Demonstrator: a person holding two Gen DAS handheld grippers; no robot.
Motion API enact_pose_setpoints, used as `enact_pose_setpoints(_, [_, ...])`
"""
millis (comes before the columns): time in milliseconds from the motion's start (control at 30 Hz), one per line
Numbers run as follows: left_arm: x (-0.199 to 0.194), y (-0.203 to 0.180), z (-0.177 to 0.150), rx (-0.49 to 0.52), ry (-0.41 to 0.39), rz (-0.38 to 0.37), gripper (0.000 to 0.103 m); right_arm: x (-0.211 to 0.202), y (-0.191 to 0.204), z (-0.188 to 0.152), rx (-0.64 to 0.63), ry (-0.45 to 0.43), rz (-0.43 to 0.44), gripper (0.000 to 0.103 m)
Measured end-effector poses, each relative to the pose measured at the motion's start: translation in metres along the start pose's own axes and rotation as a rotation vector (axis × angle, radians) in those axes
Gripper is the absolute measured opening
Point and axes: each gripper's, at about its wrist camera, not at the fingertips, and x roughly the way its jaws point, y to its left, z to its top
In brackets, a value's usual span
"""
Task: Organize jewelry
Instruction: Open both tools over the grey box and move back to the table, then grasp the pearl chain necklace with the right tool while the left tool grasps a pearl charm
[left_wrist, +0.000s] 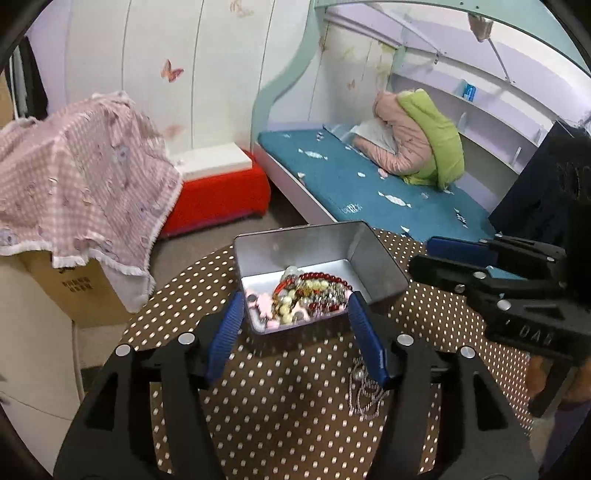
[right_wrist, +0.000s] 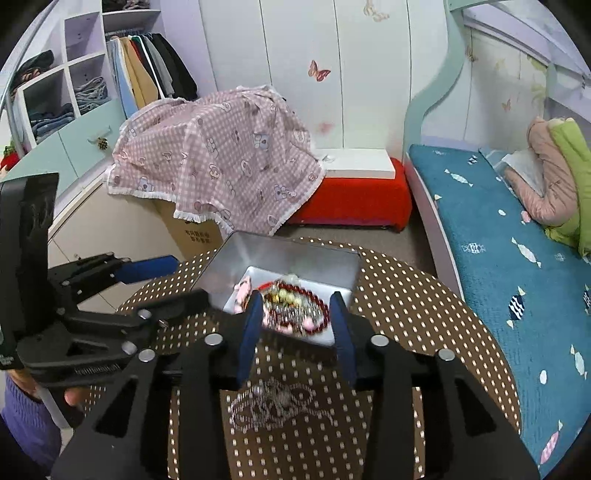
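Observation:
An open silver tin (left_wrist: 364, 254) (right_wrist: 258, 254) stands on the round brown polka-dot table (left_wrist: 280, 406) (right_wrist: 424, 314). It holds a heap of jewelry (left_wrist: 308, 297) (right_wrist: 295, 308): a red bead bracelet, cream pearls, pink pieces. A silver chain necklace (left_wrist: 364, 395) (right_wrist: 277, 404) lies on the table in front of the tin. My left gripper (left_wrist: 295, 314) is open, its blue fingers astride the tin's near end; it also shows in the right wrist view (right_wrist: 159, 282). My right gripper (right_wrist: 297, 314) is open and empty, above the chain and near the tin; it also shows in the left wrist view (left_wrist: 439, 254).
A bed with a blue cover (left_wrist: 369, 184) (right_wrist: 517, 258) runs along the right of the table. A red bench (left_wrist: 218, 195) (right_wrist: 351, 199) and a cardboard box under pink checked cloth (left_wrist: 74, 177) (right_wrist: 221, 158) stand beyond the table. Shelves with clothes (right_wrist: 74, 99) are far left.

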Motion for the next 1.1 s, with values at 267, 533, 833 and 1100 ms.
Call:
enact_pose_setpoints(267, [-0.017, 0.016, -0.022, -0.069, -0.008, 0.098, 0.062, -0.005, 0.002, -0.043, -0.013, 0.027, -0.041, 0.045])
enact_pose_setpoints(533, [-0.014, 0.014, -0.044, -0.044, 0.016, 0.106, 0.065, 0.034, 0.016, -0.075, -0.011, 0.113, 0.001, 0.046])
enact_pose_setpoints(833, [-0.007, 0.019, -0.05, -0.058, 0.038, 0.07, 0.065, 0.055, 0.021, -0.079, -0.005, 0.129, -0.008, 0.047])
enact_pose_setpoints(1100, [-0.004, 0.011, -0.045, -0.049, 0.04, 0.046, 0.065, 0.05, 0.022, -0.085, -0.087, 0.122, -0.045, 0.001])
